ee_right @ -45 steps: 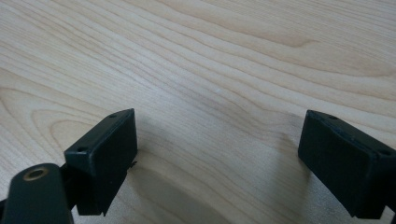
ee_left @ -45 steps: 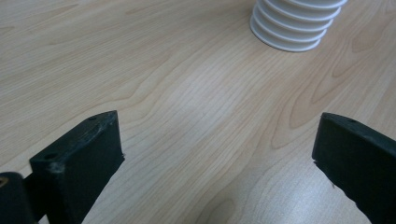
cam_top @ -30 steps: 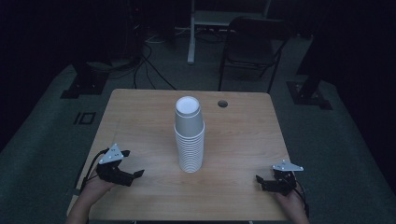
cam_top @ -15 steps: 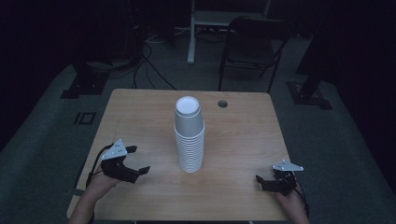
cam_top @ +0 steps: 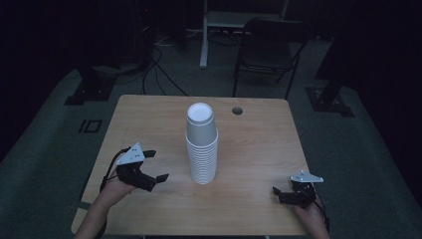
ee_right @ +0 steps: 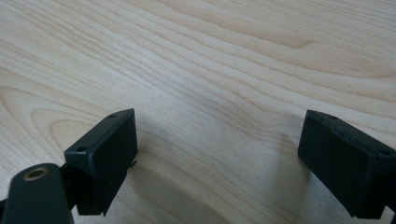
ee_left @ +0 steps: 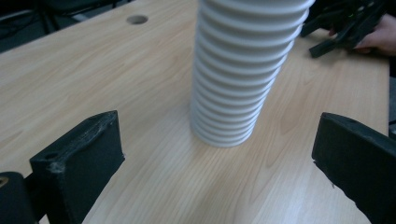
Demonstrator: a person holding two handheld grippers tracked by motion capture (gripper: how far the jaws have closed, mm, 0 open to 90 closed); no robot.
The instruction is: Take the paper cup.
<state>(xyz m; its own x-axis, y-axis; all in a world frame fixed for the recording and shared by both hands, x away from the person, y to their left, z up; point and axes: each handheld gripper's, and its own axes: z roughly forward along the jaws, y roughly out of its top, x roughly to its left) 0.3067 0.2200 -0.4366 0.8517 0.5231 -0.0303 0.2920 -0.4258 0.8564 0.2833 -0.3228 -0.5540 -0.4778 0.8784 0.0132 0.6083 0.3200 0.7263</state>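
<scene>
Left gripper [cam_top: 154, 165] lower left, jaws spread wide, aimed at cup stack [cam_top: 201, 144] mid-frame; right gripper [cam_top: 278, 192] lower right, also released, resting low on table [cam_top: 259, 149].

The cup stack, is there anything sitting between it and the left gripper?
Nothing visible. In the left gripper view, bare table runs from the open jaws of the left gripper to the cup stack. The high view shows the same open gap.

Dim high view, brighter close views
</scene>
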